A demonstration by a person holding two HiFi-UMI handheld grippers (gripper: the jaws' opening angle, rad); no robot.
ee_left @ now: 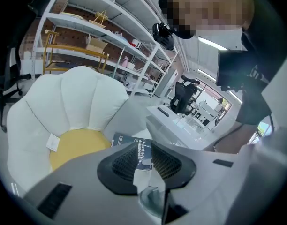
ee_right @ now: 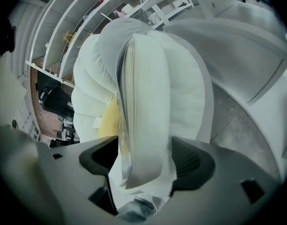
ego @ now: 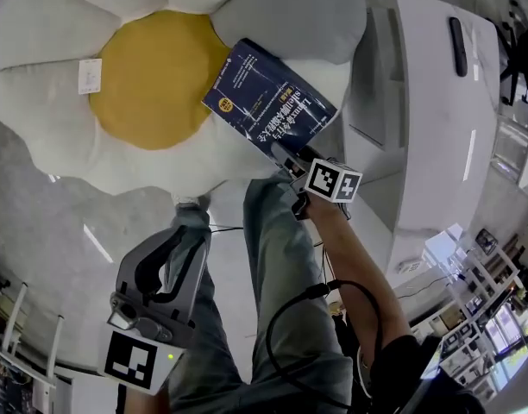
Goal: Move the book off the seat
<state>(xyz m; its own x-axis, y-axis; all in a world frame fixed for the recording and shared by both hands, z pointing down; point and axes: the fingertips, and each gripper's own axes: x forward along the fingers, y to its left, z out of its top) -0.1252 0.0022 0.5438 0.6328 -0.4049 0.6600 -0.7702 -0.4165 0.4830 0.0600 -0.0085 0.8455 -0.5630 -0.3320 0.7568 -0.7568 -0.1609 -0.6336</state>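
Book (ego: 268,102) diagonal, end toward right gripper (ego: 287,159)

Office or lab-type workroom: white open shelving (ee_left: 106,36) upper left of left gripper view, black office chair (ee_left: 183,96) at its centre, long white desk (ego: 436,110) right of head view, grey floor (ego: 40,222).

My head camera looks steeply down on the flower seat (ego: 40,76). My left camera sees that seat from farther back. My right camera sits very close to the book (ee_right: 143,102).
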